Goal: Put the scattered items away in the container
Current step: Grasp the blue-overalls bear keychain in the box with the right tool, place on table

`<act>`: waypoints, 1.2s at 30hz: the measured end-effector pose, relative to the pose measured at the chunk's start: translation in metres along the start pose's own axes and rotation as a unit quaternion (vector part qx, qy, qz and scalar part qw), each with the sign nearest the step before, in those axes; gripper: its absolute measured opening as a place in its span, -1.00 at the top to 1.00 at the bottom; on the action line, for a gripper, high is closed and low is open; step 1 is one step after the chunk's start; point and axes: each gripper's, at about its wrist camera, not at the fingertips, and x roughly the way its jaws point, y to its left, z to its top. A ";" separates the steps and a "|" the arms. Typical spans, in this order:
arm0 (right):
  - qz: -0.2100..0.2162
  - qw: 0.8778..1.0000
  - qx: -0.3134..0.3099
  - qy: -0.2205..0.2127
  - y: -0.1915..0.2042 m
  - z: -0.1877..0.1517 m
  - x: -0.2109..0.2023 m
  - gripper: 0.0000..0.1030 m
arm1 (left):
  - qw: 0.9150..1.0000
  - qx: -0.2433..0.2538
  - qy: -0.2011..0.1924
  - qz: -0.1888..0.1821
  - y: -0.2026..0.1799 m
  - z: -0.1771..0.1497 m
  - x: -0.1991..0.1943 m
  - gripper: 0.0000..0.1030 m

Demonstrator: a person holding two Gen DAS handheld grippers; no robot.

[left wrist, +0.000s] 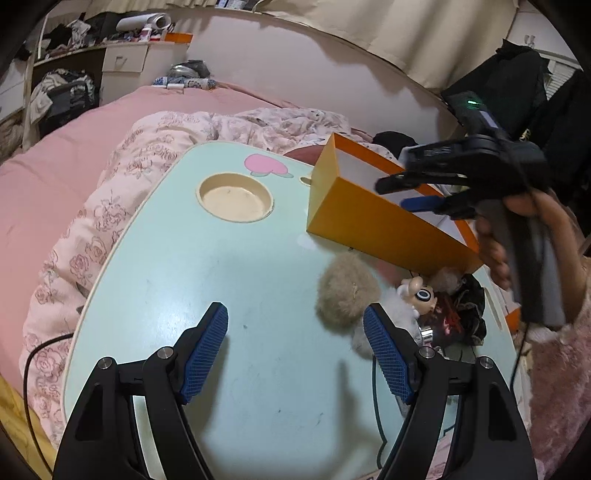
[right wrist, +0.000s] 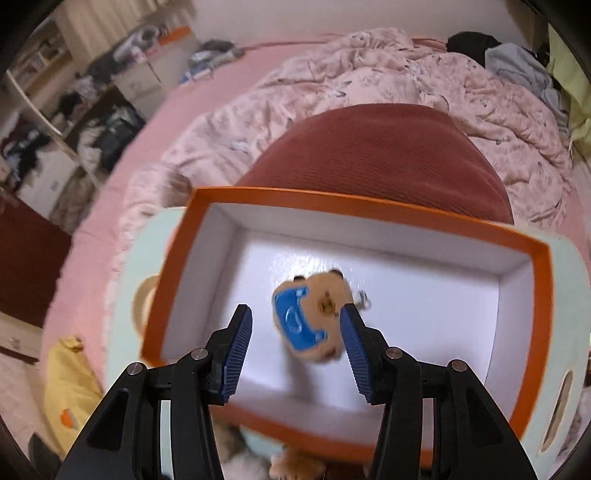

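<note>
Blue-padded left gripper (left wrist: 295, 350) hovers above mint table (left wrist: 184, 277) on pink bed (left wrist: 48, 184).

Mint-green lap table (left wrist: 258, 258) with recessed cup holder (left wrist: 236, 197) sits on pink bed (left wrist: 55, 155). Floral quilt (left wrist: 110, 206) left; dark-red cushion (right wrist: 388, 155) far side.

— Any lettering coming through on my feeds?
— Nothing I can read: the orange box (right wrist: 354, 206) is plain, and the desk clutter (left wrist: 144, 33) is too small and blurred
</note>
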 end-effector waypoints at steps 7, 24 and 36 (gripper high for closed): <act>-0.070 0.997 -0.006 0.040 -0.001 -0.001 0.033 0.05 | 1.000 -0.002 -0.002 -0.007 0.001 -0.002 -0.002 -0.48; 0.045 0.983 -0.023 -0.175 -0.012 -0.061 -0.117 0.18 | 1.000 0.018 0.001 0.006 -0.008 -0.002 -0.002 -0.48; 0.041 0.986 -0.014 -0.164 -0.067 -0.203 -0.134 0.12 | 0.999 0.042 0.029 -0.010 -0.034 -0.009 0.005 -0.48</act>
